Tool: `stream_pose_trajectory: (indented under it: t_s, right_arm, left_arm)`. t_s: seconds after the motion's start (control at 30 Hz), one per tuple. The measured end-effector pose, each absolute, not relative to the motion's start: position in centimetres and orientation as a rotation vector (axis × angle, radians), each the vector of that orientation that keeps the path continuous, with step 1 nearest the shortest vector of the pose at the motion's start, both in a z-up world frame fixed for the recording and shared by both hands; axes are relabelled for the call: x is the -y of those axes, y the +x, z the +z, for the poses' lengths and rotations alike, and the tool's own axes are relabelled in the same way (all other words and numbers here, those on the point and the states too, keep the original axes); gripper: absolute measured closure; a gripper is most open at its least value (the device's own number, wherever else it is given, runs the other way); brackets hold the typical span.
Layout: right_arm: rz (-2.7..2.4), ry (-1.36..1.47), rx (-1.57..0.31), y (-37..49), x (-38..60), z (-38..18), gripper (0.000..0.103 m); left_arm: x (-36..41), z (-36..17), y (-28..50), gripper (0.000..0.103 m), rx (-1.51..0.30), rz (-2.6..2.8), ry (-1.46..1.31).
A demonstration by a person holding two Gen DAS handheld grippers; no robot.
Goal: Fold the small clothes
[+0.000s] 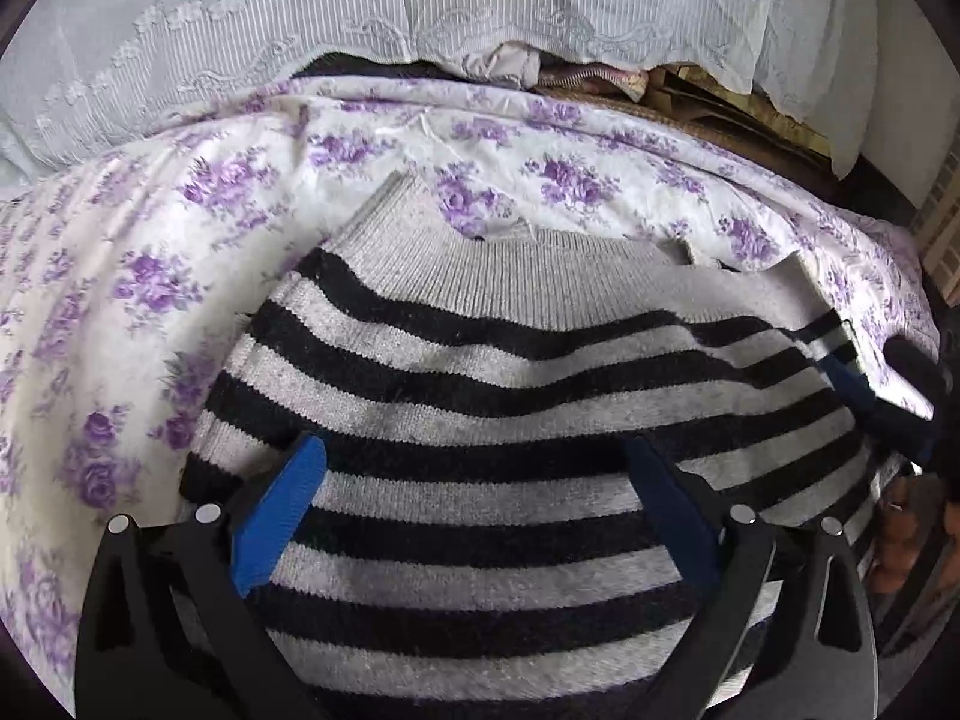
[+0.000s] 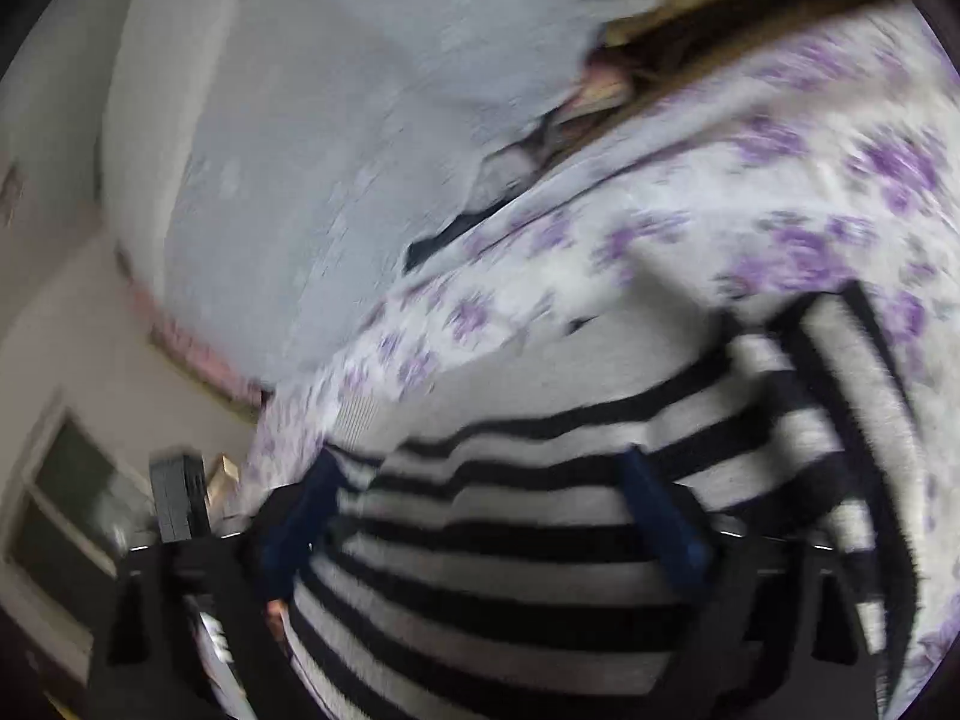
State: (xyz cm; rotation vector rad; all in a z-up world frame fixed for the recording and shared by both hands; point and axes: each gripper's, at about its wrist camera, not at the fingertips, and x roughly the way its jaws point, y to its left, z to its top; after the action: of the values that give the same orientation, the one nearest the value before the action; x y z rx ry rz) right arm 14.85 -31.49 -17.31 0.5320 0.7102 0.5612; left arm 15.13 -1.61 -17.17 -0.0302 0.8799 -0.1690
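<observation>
A knit sweater (image 1: 480,372) with black and grey-white stripes lies flat on a white bedsheet (image 1: 180,228) printed with purple flowers, its plain grey part toward the far side. My left gripper (image 1: 474,480) hovers over the sweater's near half, its blue pads wide apart and open, with only striped knit showing between them. One blue finger of the right gripper (image 1: 847,383) shows at the sweater's right edge. The right wrist view is blurred. There the right gripper (image 2: 480,516) stands open over the sweater (image 2: 540,540), gripping nothing.
A white lace cloth (image 1: 420,12) hangs along the far side of the bed, with brown cardboard-like things (image 1: 708,102) under its right end. In the right wrist view a window frame (image 2: 66,510) and a dark box (image 2: 174,498) sit off the bed's left edge.
</observation>
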Motion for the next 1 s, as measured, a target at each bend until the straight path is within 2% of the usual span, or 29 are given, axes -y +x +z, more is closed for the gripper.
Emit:
stream_pose_trajectory:
  t_s: [0.33,0.5,0.7,1.0]
  right_arm:
    - [0.299,0.3,-0.717,12.5,28.1,-16.8,0.003]
    - [0.147,0.177,-0.617,9.2,25.6,-14.9,0.003]
    - [0.035,-0.074,-0.761,10.0,22.3,-17.0,0.003]
    - [0.066,-0.015,-0.799,10.0,23.0,-17.5,0.003]
  left_arm:
    - [4.1,-16.8,13.2,0.005,-0.809,-0.095,0.053]
    - [3.8,-16.2,12.6,0.005,-0.762,-0.054,0.053]
    - [3.9,-17.0,13.2,0.005,-0.798,-0.004,0.08]
    - [3.2,-17.3,12.8,0.004,-0.816,-0.001,0.055]
